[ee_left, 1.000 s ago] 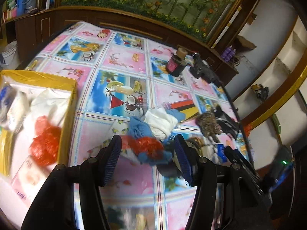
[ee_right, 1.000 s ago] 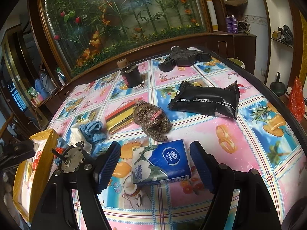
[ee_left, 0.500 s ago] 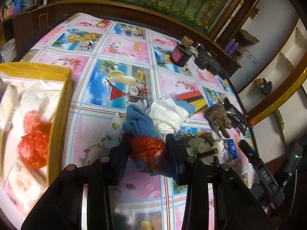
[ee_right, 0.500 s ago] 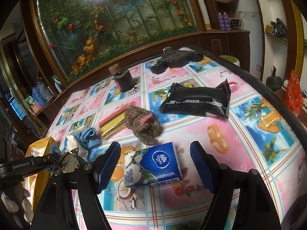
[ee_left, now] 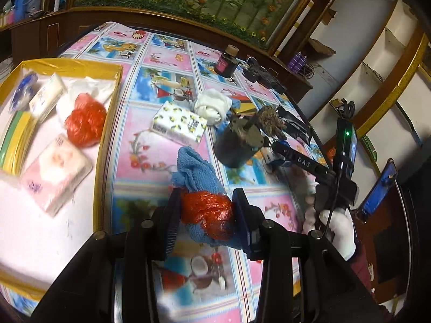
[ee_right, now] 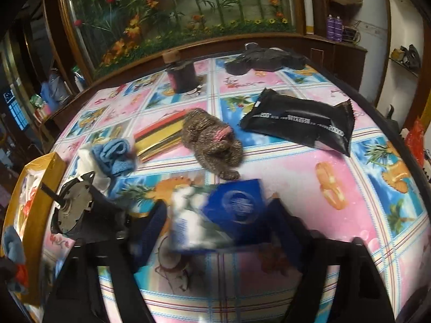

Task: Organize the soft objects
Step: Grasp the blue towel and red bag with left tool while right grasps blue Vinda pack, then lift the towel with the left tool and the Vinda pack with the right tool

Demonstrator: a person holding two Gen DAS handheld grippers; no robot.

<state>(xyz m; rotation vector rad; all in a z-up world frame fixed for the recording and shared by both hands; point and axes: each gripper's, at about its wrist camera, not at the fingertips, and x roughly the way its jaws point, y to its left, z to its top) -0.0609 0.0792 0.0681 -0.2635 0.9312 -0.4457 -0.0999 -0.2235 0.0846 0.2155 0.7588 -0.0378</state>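
My left gripper (ee_left: 207,215) is shut on a crumpled red plastic bag (ee_left: 207,212) and the blue cloth (ee_left: 196,172) bunched with it, held above the table just right of the yellow box (ee_left: 70,64). The box holds another red bag (ee_left: 86,126), tissue packs and white wrapping. My right gripper (ee_right: 216,223) is closing on a blue tissue pack (ee_right: 231,204). The pack is blurred and sits between the fingers with both pads against its sides. A person's white-gloved hand (ee_left: 336,223) holds that right gripper.
On the flowered tablecloth lie a lemon-print tissue pack (ee_left: 179,125), a white cloth (ee_left: 212,105), a second blue cloth (ee_right: 115,156), a brown knitted piece (ee_right: 212,142), a black foil pack (ee_right: 299,123), striped gold paper (ee_right: 159,140) and a dark jar (ee_right: 183,78).
The left jaws shut on the red bag and blue cloth, then carried them left toward the yellow box, uncovering the lemon-print pack. The right jaws narrowed onto the blue tissue pack.
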